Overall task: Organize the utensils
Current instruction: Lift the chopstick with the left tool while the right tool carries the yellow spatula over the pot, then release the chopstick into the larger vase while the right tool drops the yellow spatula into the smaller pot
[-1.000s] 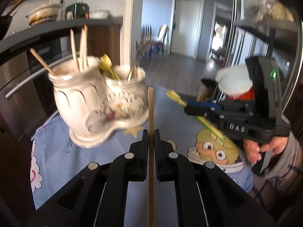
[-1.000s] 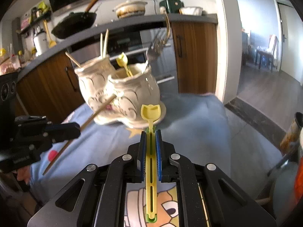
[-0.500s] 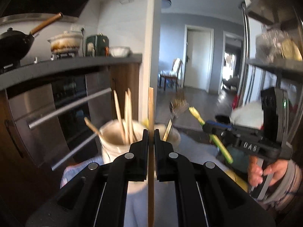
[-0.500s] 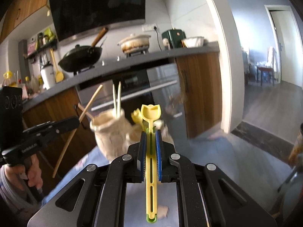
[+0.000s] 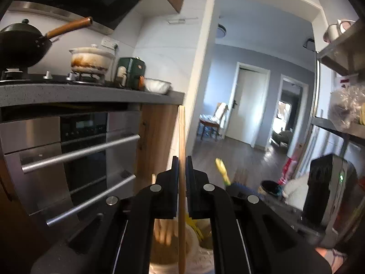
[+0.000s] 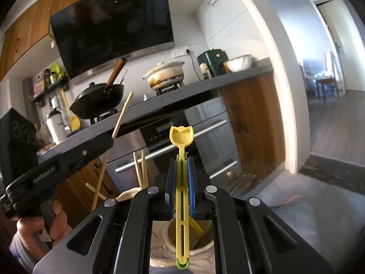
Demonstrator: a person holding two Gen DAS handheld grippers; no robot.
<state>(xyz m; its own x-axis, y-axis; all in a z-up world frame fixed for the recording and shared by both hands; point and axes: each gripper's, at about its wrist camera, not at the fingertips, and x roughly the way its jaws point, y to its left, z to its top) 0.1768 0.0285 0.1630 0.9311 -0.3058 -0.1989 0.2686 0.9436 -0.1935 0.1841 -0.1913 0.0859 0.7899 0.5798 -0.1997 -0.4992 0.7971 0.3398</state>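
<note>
My left gripper [image 5: 181,162] is shut on a wooden chopstick [image 5: 181,137], held upright above the left cup of the white ceramic utensil holder [image 5: 164,253], which has chopsticks in it. My right gripper [image 6: 181,162] is shut on a yellow plastic spoon [image 6: 181,137], upright over the holder's right cup [image 6: 189,239]. The right wrist view also shows my left gripper [image 6: 57,159] with its chopstick [image 6: 121,116], and several chopsticks [image 6: 140,171] standing in the left cup. The left wrist view shows the right gripper's body [image 5: 328,187] and the spoon tip [image 5: 222,171].
A steel oven front with bar handles [image 5: 79,153] stands right behind the holder. The dark counter [image 6: 182,98] above it carries a wok [image 6: 98,100], a clay pot [image 6: 165,75] and a green appliance [image 6: 211,61]. A metal shelf rack [image 5: 342,57] is at the right.
Both grippers have risen and tilted upward over the holder. The holder has dropped from the middle of both views to below the fingers. The blue cloth has nearly left both views.
</note>
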